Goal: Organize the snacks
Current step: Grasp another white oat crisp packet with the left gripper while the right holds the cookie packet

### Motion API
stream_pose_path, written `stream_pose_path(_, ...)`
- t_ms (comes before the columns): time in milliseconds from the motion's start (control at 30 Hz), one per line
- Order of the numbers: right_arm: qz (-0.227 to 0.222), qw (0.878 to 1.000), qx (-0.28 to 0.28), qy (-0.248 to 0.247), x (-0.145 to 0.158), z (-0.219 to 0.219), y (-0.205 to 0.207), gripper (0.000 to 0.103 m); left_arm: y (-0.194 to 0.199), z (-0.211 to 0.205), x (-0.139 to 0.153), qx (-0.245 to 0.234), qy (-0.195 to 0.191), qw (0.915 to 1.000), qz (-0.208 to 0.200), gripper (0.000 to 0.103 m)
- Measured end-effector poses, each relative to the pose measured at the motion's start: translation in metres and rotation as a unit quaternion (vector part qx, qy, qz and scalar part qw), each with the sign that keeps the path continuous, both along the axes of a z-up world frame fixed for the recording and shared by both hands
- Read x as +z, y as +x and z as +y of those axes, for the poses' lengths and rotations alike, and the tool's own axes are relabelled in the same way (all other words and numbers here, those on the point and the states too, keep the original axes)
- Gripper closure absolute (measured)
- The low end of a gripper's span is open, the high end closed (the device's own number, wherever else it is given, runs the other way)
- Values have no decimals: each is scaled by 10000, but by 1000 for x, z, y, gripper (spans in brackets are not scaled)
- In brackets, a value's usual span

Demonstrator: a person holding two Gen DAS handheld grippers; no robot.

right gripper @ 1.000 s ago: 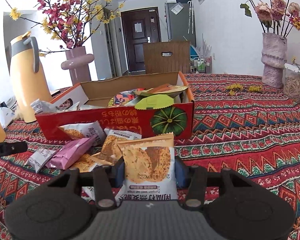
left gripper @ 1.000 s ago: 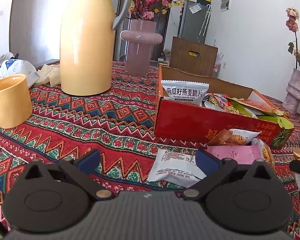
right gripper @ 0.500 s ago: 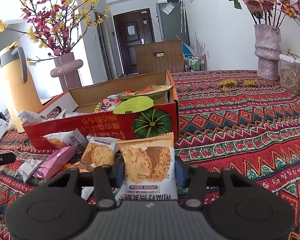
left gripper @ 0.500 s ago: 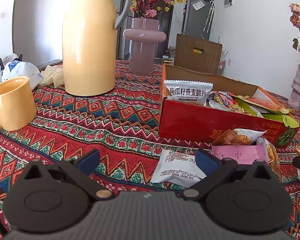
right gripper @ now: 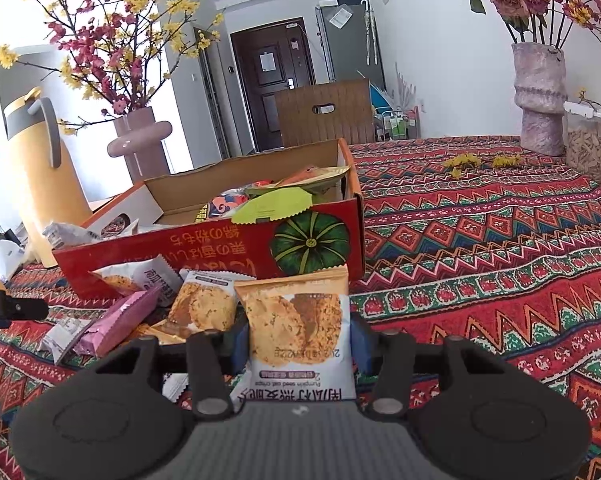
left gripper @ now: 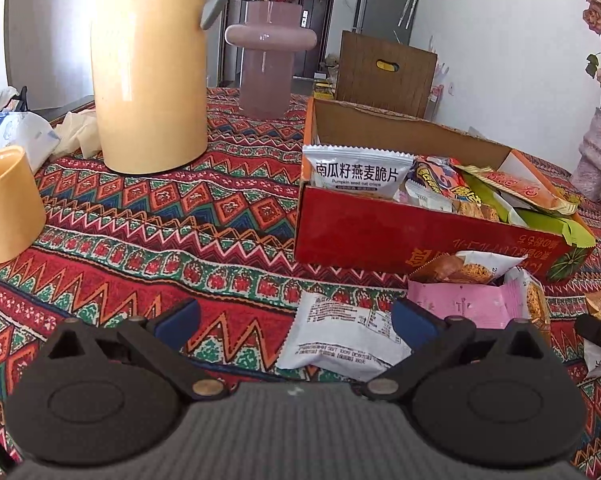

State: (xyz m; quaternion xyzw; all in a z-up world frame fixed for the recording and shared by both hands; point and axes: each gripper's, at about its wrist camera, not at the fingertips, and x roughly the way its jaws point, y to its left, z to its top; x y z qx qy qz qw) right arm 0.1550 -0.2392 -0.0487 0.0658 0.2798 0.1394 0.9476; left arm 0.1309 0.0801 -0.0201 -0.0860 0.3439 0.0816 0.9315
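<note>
A red cardboard box [left gripper: 380,236] [right gripper: 236,248] holds several snack packets on the patterned tablecloth. In the right wrist view my right gripper [right gripper: 298,340] is shut on a pumpkin seed crisp packet [right gripper: 296,320], held upright just in front of the box. Loose packets lie by the box: a pink packet [right gripper: 116,324] [left gripper: 460,304] and a white packet [left gripper: 340,336]. In the left wrist view my left gripper [left gripper: 296,320] stands open above the cloth, with the white packet lying by its right finger.
A tall yellow thermos [left gripper: 148,64], a yellow mug [left gripper: 4,204] and a pink vase [left gripper: 268,60] stand left of the box. A second vase [right gripper: 538,92] and a clear container [right gripper: 592,148] stand far right. Bare tablecloth [right gripper: 500,260] stretches right of the box.
The left gripper has drifted a little, so the box and thermos sit lower and closer in its view. The right gripper still holds the crisp packet in about the same place.
</note>
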Motion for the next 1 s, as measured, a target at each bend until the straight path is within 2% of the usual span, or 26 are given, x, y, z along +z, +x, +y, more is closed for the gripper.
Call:
stream_pose_path(100, 0, 10000, 9, 39, 0, -1, 0, 54, 9, -5, -5, -118, -20, 9998, 175, 0)
stream_pose_path(300, -13, 9999, 37, 104, 0, -2, 0, 54, 18, -26, -13, -414, 328, 9975, 462, 0)
stream_pose_path(433, -29, 9999, 59, 141, 0, -3, -1, 53, 20, -24, -17, -385, 256, 9979, 458, 2)
stream_pose_path(500, -28, 9999, 73, 151, 0, -3, -1, 53, 20, -22, -18, -424, 152, 9980, 443, 9)
stream_pose_path(533, -28, 9998, 79, 156, 0, -3, -1, 53, 20, -22, -18, -469, 102, 9978, 459, 18)
stream_pose_path(600, -31, 9998, 87, 164, 0, -3, -2, 53, 18, -24, -19, -491, 181, 9978, 418, 21)
stream_pose_path(667, -34, 9998, 91, 169, 0, -3, -2, 53, 16, -24, -18, -468, 179, 9980, 381, 32)
stream_pose_path(733, -33, 9998, 90, 168, 0, -3, -2, 53, 14, -21, -16, -471, 51, 9983, 341, 36)
stream_pose_path(900, -33, 9998, 88, 167, 0, -3, -2, 53, 8, -22, -16, -446, 77, 9986, 254, 47)
stream_pose_path(1000, -38, 9998, 91, 153, 0, -2, -2, 53, 5, -20, -13, -360, 21, 9992, 193, 49)
